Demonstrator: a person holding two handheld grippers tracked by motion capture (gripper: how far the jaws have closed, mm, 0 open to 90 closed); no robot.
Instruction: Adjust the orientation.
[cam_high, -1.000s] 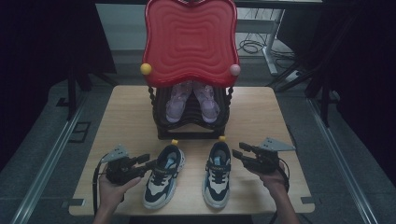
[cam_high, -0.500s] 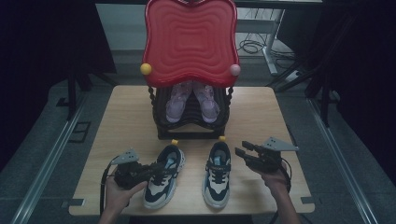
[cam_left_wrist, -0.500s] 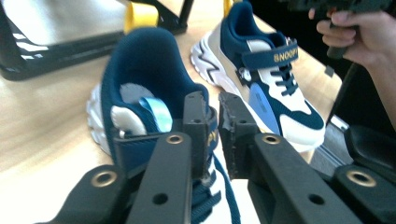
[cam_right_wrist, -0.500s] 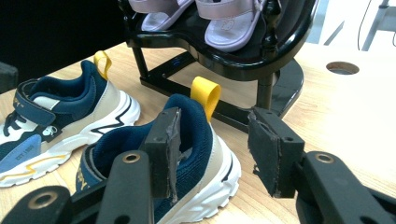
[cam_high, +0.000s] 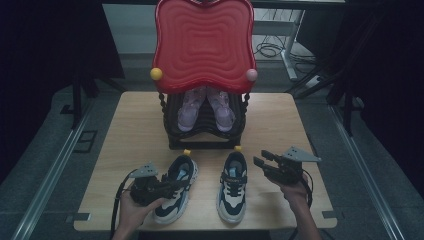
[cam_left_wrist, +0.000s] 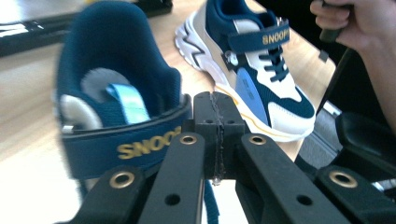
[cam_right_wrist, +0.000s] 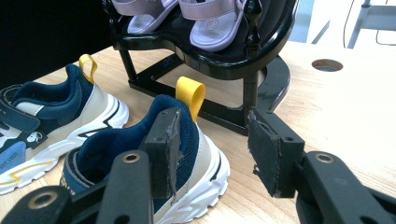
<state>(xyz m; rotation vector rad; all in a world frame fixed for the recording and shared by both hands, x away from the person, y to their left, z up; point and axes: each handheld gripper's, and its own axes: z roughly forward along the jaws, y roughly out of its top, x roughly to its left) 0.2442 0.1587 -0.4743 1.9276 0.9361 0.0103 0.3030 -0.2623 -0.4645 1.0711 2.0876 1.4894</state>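
Two navy-and-white sneakers lie on the wooden table (cam_high: 125, 130) in front of a black shoe rack (cam_high: 172, 135). My left gripper (cam_high: 176, 185) is at the left sneaker (cam_high: 172, 197). Its jaws have just been closing and now stand pressed together (cam_left_wrist: 217, 121) on the rim of that sneaker (cam_left_wrist: 116, 93), beside the strap. My right gripper (cam_high: 262, 157) hovers open just right of the right sneaker (cam_high: 232, 190). In the right gripper view the open gripper (cam_right_wrist: 215, 144) frames the sneaker's heel (cam_right_wrist: 205, 149) without touching it.
The rack carries a pair of purple sandals (cam_high: 205, 107) under a large red wavy top (cam_high: 202, 45) with a yellow knob (cam_high: 156, 74) and a pink one (cam_high: 251, 75). The table's front edge lies close behind both hands. Dark floor and metal rails surround the table.
My left gripper has moved right to the left sneaker and its jaws have closed on the rim. The right gripper has stayed where it was, still open.
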